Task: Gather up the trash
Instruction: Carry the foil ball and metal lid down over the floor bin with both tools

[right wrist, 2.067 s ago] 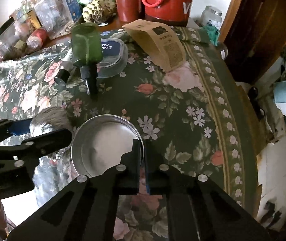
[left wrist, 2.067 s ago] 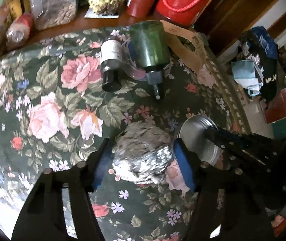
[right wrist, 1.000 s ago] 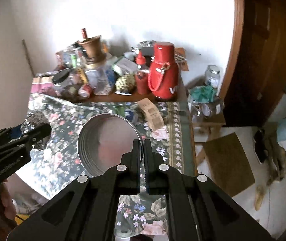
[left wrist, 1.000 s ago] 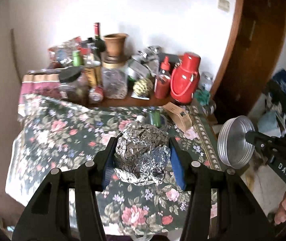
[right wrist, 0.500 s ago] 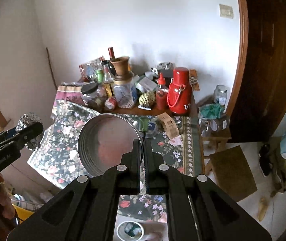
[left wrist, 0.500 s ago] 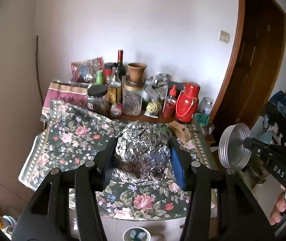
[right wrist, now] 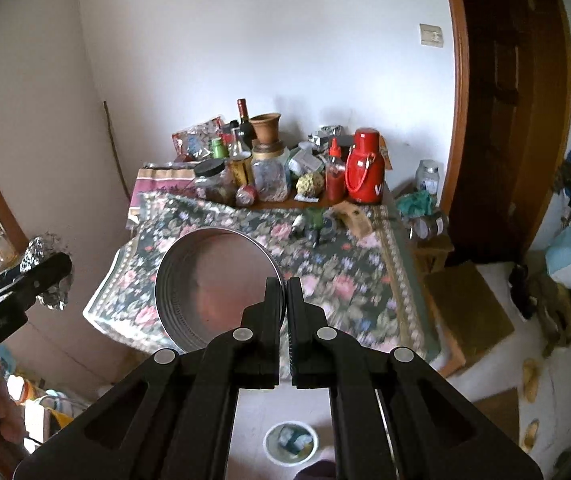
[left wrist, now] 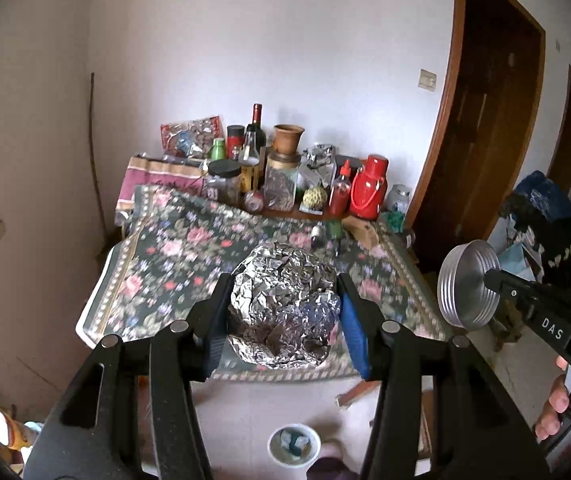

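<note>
My left gripper (left wrist: 283, 312) is shut on a crumpled ball of aluminium foil (left wrist: 283, 306), held in the air well back from the table; the foil also shows at the left of the right wrist view (right wrist: 45, 256). My right gripper (right wrist: 285, 288) is shut on the rim of a round metal tin lid (right wrist: 213, 284), held up in the air; the lid shows at the right of the left wrist view (left wrist: 467, 286). A small white bin (left wrist: 294, 445) with blue-green scraps stands on the floor below both grippers, also in the right wrist view (right wrist: 291, 443).
The table with a floral cloth (left wrist: 173, 256) stands ahead, with a green bottle (right wrist: 317, 220), a paper bag (right wrist: 355, 216), jars, bottles and a red thermos (right wrist: 363, 172) at the back. A wooden door (right wrist: 517, 120) and floor clutter lie to the right.
Both grippers have lifted their loads off the table and pulled far back and up. The floor and the white bin have come into view below.
</note>
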